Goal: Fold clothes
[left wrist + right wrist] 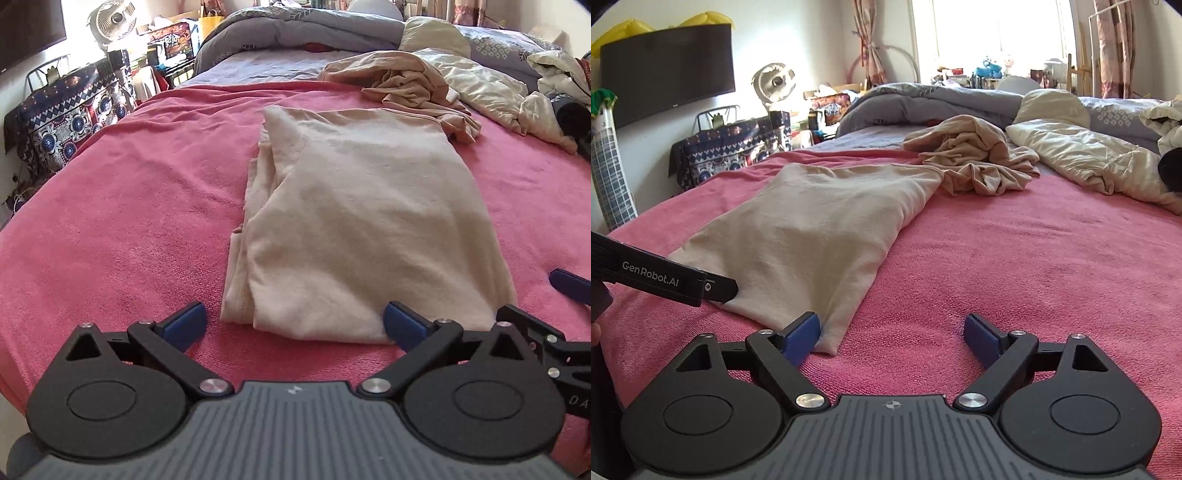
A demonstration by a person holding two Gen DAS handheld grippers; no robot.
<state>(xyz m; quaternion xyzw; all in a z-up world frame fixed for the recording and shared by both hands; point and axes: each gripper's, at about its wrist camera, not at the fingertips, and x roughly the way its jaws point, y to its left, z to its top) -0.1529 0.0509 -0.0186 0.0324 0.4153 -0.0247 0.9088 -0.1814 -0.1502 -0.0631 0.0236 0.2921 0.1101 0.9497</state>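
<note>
A cream shirt (354,221) lies folded into a long shape on the pink blanket (122,221) that covers the bed. The left gripper (295,325) sits low at the near end of the shirt with its blue fingers (184,325) spread wide. The shirt's near edge lies between them, and they are not pinching it. One finger is on the blanket beside the shirt, and the other is right at the shirt's edge. The right gripper (892,334) is at the near right corner of the shirt. Its fingers (982,338) are spread wide too. Its left finger touches the corner of the shirt, and the other is over bare blanket. Farther back, a crumpled tan cloth (975,162) lies in a heap, touching the far end of the shirt. Behind it are a pale pillow (1082,158) and a gray quilt (923,101).
</note>
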